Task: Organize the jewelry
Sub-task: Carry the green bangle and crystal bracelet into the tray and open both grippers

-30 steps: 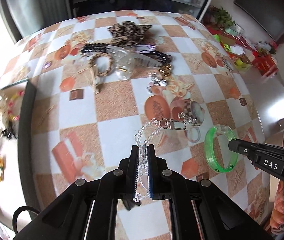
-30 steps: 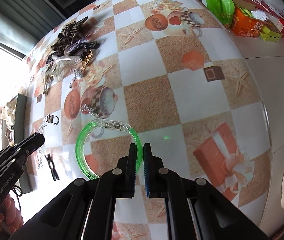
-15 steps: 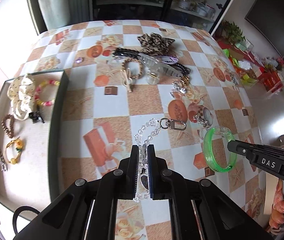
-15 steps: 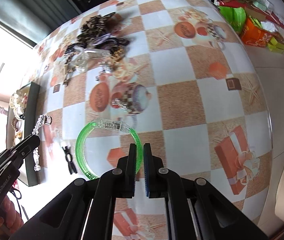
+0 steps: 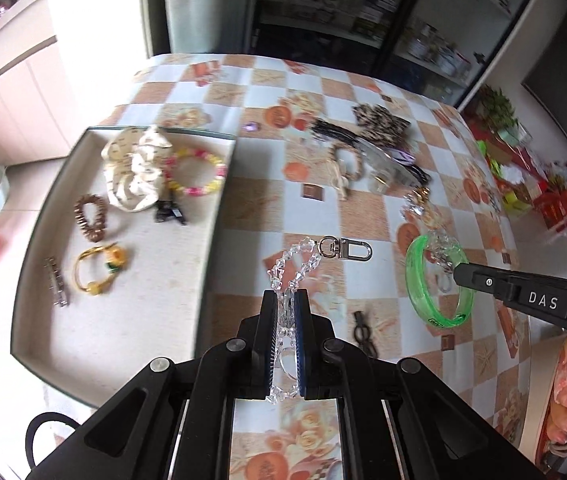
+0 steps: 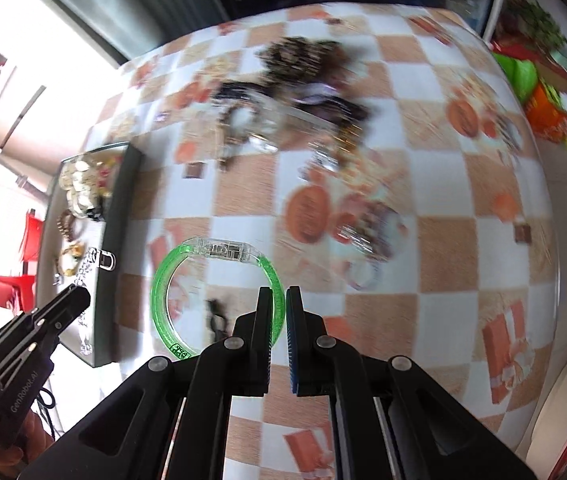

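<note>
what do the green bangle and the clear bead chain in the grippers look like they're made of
Green bangle: probably translucent plastic, since light passes through the glossy ring and its clasp section is clear. Clear bead chain: faceted see-through beads, acrylic or glass, which cannot be told apart by look. Its clip looks like polished silver-toned metal, given the bright reflections.

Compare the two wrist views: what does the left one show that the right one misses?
Only the left wrist view shows the grey tray's whole floor, including a metal bar clip. Only the right wrist view shows the right gripper clamping the translucent green bangle. Both show the left gripper holding the clear bead chain, and the checked tablecloth.
</note>
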Available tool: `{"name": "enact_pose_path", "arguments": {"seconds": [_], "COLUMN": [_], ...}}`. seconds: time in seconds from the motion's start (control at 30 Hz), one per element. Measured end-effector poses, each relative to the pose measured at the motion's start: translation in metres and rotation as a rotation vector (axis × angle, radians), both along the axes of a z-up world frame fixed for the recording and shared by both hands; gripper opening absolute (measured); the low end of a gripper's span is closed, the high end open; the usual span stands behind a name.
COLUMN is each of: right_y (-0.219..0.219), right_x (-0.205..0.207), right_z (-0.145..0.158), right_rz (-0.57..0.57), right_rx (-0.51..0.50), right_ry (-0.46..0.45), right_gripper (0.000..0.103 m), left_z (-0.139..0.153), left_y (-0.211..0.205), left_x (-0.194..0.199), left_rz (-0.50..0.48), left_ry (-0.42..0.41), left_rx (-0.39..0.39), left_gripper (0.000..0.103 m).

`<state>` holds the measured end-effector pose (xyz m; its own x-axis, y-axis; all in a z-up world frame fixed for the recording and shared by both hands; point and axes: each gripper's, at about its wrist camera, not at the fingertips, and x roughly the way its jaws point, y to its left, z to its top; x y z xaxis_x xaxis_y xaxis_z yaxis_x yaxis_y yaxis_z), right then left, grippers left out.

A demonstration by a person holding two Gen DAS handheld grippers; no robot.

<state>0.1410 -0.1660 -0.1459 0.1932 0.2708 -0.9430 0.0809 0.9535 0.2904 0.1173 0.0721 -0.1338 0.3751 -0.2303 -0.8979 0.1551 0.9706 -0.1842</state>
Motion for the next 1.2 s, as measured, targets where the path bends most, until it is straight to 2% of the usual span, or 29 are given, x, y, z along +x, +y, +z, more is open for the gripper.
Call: {"name": "enact_pose_path", "arguments": {"seconds": [0.43, 0.67, 1.0, 1.2], "right_y": [0.107, 0.160, 0.217, 0.241], "right_x": [0.031, 0.038, 0.048, 0.053], "right_z": [0.019, 0.020, 0.017, 0.003], "right_rz": [0.223, 0.335, 0.453, 0.498], "right_rx": [0.034, 0.048, 0.045, 0.005], "right_ry": [-0.056, -0.070, -0.062, -0.036], "right_gripper": [0.007, 0.007, 0.007, 0.007], "left_z": [-0.004, -0.013, -0.024, -0.041], "left_y": [0.095, 0.131, 0.166, 0.175], "left_x": [-0.011, -0.017, -0.016, -0.009], "left_rz": [0.201, 0.281, 0.343, 0.356], "left_ry": [-0.001, 0.013, 0.035, 0.076], "left_rx": [0.026, 0.043, 0.063, 0.061], "left_gripper": [0.011, 0.011, 0.011, 0.011]}}
